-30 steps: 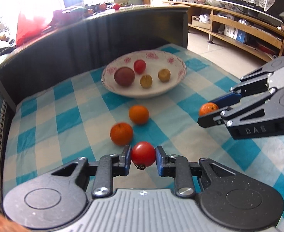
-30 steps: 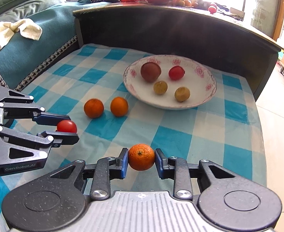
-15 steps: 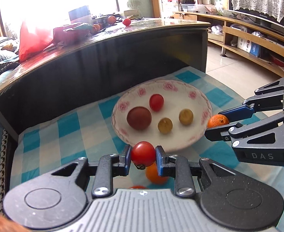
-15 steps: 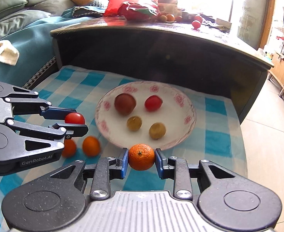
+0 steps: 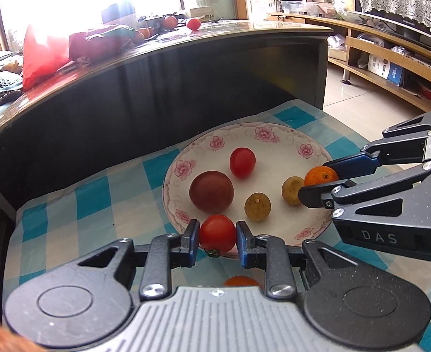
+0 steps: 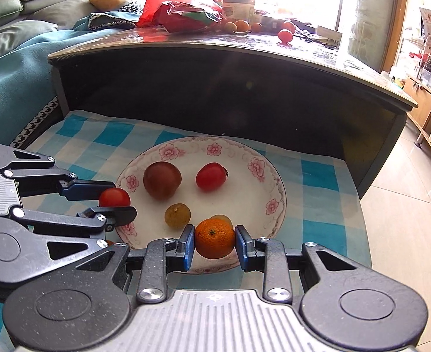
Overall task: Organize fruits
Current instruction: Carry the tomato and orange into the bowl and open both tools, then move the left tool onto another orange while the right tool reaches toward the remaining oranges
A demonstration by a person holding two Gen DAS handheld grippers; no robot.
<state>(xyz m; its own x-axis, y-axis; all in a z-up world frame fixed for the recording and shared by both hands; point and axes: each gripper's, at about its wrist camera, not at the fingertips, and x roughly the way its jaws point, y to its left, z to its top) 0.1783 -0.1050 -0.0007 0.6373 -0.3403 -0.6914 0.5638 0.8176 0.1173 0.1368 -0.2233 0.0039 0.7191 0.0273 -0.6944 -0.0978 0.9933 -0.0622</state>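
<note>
My left gripper point(image 5: 217, 233) is shut on a red tomato point(image 5: 217, 233) and holds it over the near rim of a white flowered plate point(image 5: 274, 135). My right gripper point(image 6: 214, 242) is shut on an orange point(image 6: 214, 238) over the plate's point(image 6: 277, 187) near right part. The plate holds a dark purple fruit point(image 5: 211, 191), a red tomato point(image 5: 242, 162) and two small yellow-brown fruits point(image 5: 257, 206). Each gripper shows in the other's view: the right point(image 5: 318, 186), the left point(image 6: 118, 205).
The plate lies on a blue checked cloth point(image 6: 104, 138). Another orange point(image 5: 240, 281) lies on the cloth under my left gripper. A dark curved table point(image 6: 244, 88) with bags and fruit rises right behind the plate. A sofa point(image 6: 16, 52) is at the left.
Both grippers have moved forward with their fruit, from above the cloth to over the plate. The loose oranges on the cloth have slid out of view beneath them.
</note>
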